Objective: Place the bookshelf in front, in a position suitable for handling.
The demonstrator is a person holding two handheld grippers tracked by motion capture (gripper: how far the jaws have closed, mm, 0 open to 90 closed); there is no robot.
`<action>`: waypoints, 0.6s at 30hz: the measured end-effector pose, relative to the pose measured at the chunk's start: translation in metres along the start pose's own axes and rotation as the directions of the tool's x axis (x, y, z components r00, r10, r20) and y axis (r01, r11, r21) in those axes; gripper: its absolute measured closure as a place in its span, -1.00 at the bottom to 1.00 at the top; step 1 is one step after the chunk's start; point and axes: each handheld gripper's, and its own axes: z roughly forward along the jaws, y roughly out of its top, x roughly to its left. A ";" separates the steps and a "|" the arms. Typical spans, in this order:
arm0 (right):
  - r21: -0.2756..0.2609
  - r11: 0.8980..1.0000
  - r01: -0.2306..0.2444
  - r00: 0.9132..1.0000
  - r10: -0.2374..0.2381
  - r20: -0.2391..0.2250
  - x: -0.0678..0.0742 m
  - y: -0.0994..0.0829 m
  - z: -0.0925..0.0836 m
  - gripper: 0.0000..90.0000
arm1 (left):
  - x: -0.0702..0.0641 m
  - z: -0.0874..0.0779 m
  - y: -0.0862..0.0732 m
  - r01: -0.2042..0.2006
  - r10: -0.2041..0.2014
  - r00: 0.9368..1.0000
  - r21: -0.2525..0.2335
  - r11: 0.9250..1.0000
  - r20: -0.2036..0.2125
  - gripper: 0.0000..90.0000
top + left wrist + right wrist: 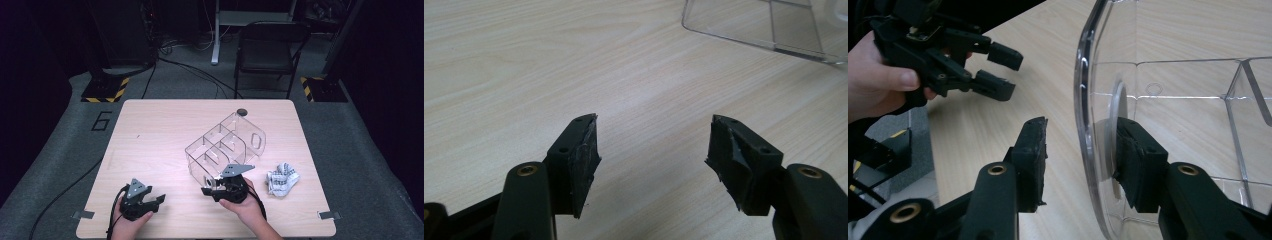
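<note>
The clear acrylic compartment organiser (226,150) sits right of centre on the pale wooden table (155,135), its long axis running diagonally from the near left to the far right, where an end wall with an oval handle cutout faces the table's far right corner. From the high view, the right gripper (209,186) meets the organiser's near end. The right gripper view adds the detail: the near end wall (1088,125) stands between the jaws, one pad inside against the wall, the other outside with a clear gap, so the wall is straddled, not pinched. The left gripper (654,150) rests near the table's front edge, well apart from the organiser, jaws spread wide over bare wood. A crumpled white patterned cloth (282,179) lies just right of the organiser.
</note>
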 end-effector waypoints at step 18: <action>-0.025 1.000 -0.001 0.999 0.000 -0.047 0.025 -0.013 -0.010 0.24 | -0.016 -0.017 0.051 -0.047 0.050 0.997 -0.049 0.998 0.058 -0.22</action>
